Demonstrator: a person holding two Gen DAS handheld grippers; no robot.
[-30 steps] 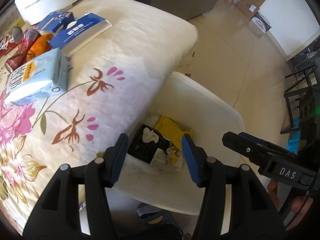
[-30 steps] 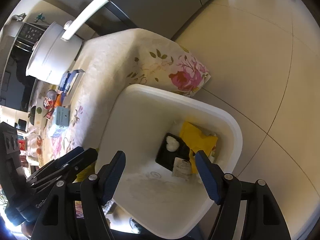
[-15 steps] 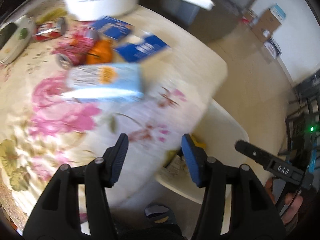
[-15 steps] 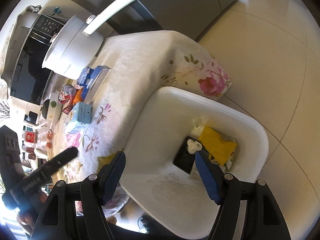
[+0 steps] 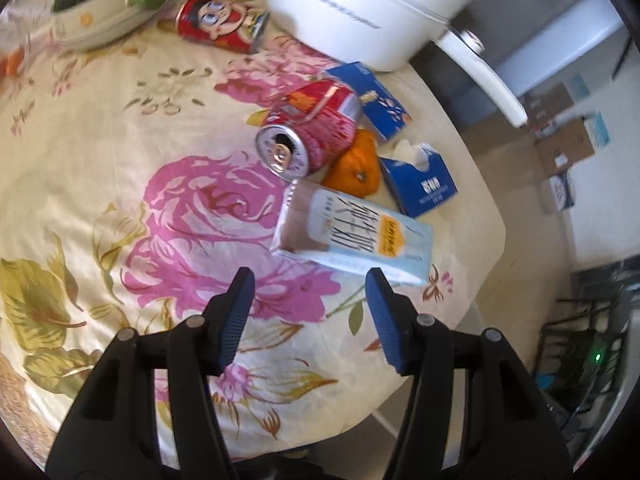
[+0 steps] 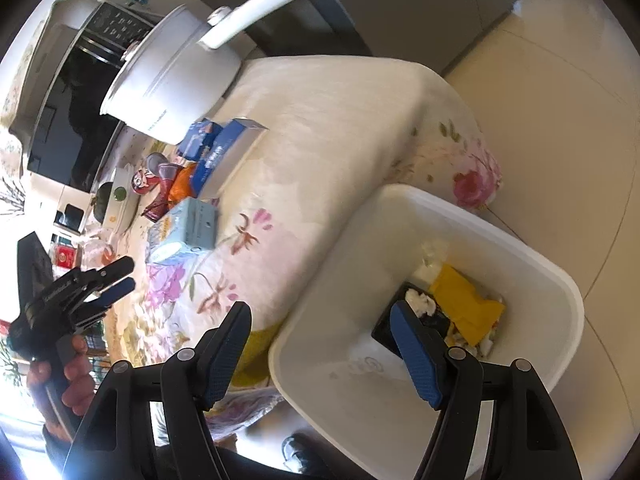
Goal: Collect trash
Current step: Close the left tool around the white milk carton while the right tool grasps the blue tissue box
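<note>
A floral cloth covers the bench (image 5: 100, 152), which stands on a pale tiled floor (image 6: 560, 100). The left hand-held gripper (image 5: 308, 280) hangs over the cloth, jaws spread and empty, just short of a light-blue tissue pack (image 5: 356, 236) lying beside a tipped red can (image 5: 312, 128). The right hand-held gripper (image 6: 320, 316), also spread and empty, hovers over a white bin (image 6: 520, 248) beside the bench, with a yellow wrapper (image 6: 464, 304) inside.
</note>
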